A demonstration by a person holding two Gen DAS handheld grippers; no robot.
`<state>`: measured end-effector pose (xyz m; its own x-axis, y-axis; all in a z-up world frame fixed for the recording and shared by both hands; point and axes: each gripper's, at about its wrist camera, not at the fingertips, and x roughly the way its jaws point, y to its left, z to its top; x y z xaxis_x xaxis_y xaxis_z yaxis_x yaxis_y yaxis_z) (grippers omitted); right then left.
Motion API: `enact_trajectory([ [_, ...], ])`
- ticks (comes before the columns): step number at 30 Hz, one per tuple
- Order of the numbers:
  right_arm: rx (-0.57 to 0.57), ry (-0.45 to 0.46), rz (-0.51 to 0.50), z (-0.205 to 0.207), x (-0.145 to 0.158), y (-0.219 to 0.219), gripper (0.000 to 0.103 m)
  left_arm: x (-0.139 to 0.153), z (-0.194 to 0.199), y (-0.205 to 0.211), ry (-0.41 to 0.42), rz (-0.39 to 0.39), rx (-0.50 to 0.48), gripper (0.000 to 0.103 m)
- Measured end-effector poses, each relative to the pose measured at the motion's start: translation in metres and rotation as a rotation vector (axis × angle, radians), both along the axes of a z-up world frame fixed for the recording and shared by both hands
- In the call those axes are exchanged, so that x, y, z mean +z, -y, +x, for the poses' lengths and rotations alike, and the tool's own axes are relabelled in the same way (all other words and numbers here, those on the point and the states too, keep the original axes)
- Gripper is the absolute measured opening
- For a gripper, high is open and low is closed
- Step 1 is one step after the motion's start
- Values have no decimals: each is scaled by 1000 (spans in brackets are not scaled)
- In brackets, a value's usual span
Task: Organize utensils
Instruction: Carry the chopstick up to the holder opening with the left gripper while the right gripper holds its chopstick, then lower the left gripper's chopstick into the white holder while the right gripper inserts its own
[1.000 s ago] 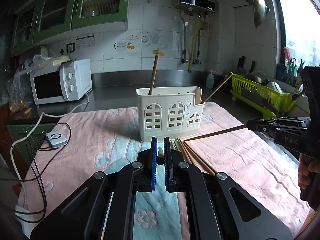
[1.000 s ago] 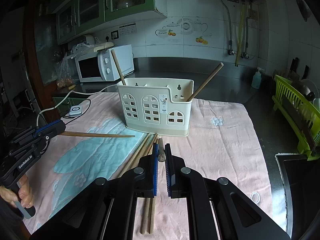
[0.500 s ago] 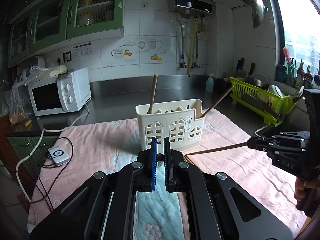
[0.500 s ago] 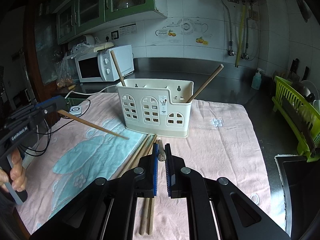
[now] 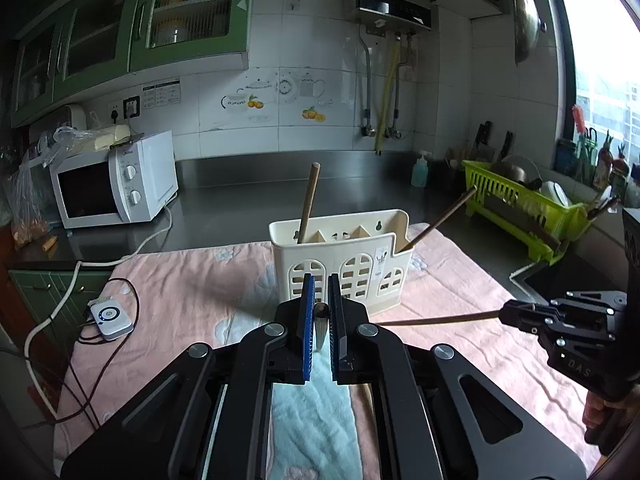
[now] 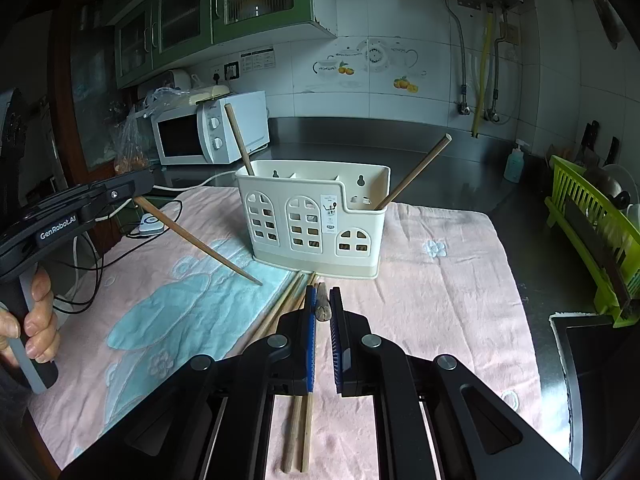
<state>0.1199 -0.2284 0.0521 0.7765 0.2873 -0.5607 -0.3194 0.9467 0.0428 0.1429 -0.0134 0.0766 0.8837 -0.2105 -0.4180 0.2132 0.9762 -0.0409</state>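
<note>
A cream utensil holder (image 5: 340, 256) (image 6: 316, 216) stands on the pink cloth (image 6: 440, 280). One wooden chopstick leans in its left end (image 6: 238, 140) and one in its right end (image 6: 416, 172). My left gripper (image 5: 320, 296) (image 6: 138, 192) is shut on a chopstick (image 6: 200, 240) that slants down to the right, its tip just over the blue patch left of the holder. My right gripper (image 6: 322, 300) (image 5: 506, 314) is shut on another chopstick (image 5: 436, 320), held nearly level in front of the holder. Several loose chopsticks (image 6: 286, 308) lie on the cloth under the right gripper.
A white microwave (image 5: 116, 184) sits at the back left. A small white device with cables (image 5: 110, 316) lies at the cloth's left edge. A green dish rack (image 6: 592, 232) and a dark sink (image 6: 592, 360) are on the right. A soap bottle (image 5: 420, 170) stands by the wall.
My left gripper has risen, and its chopstick has gone from level to slanting tip down. The right gripper and its chopstick have kept still.
</note>
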Motion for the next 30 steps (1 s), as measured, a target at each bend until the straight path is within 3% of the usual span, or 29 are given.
enact_trajectory([
  [7, 0, 2, 2, 1, 0, 0, 7, -7, 6, 1, 7, -10, 2, 5],
  [16, 9, 14, -3, 1, 9, 1, 7, -6, -6, 8, 31, 48, -21, 5],
  [24, 30, 31, 6, 5, 36, 8, 7, 17, -15, 3, 63, 3, -30, 5],
  [30, 54, 63, 7, 13, 72, 13, 7, 42, -14, 3, 110, -21, -29, 5],
])
